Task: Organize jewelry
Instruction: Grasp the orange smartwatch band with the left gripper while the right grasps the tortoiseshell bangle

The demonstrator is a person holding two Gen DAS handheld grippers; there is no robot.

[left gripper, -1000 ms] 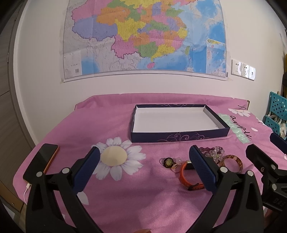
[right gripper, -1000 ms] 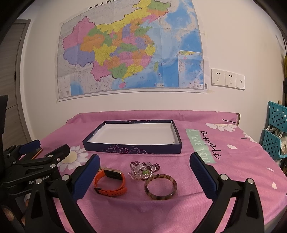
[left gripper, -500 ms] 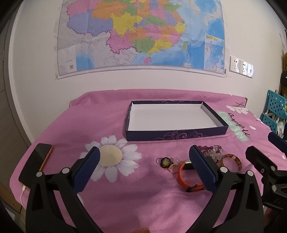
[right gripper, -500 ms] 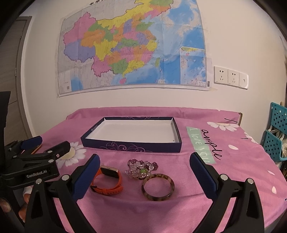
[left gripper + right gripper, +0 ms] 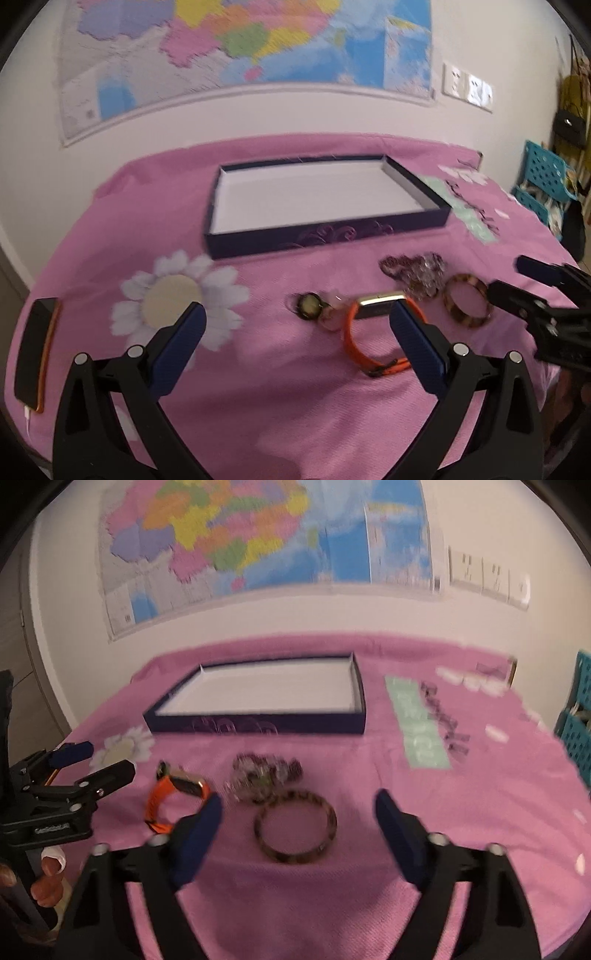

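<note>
A dark blue box (image 5: 325,236) with a white inside, with nothing in it, lies on the pink cloth; it also shows in the right wrist view (image 5: 258,725). In front of it lie an orange watch (image 5: 369,325) (image 5: 162,801), a small round pendant (image 5: 309,305), a beaded purple bracelet (image 5: 413,271) (image 5: 266,775) and a brown tortoiseshell bangle (image 5: 467,304) (image 5: 295,827). My left gripper (image 5: 295,332) is open above the cloth near the watch. My right gripper (image 5: 297,821) is open just above the bangle.
A phone (image 5: 35,350) lies at the cloth's left edge. Teal baskets (image 5: 543,181) stand to the right of the table. A map and wall sockets (image 5: 487,576) are on the wall behind.
Both grippers have moved forward and down toward the jewelry. The right gripper now hangs over the bangle; the left one is closer to the watch.
</note>
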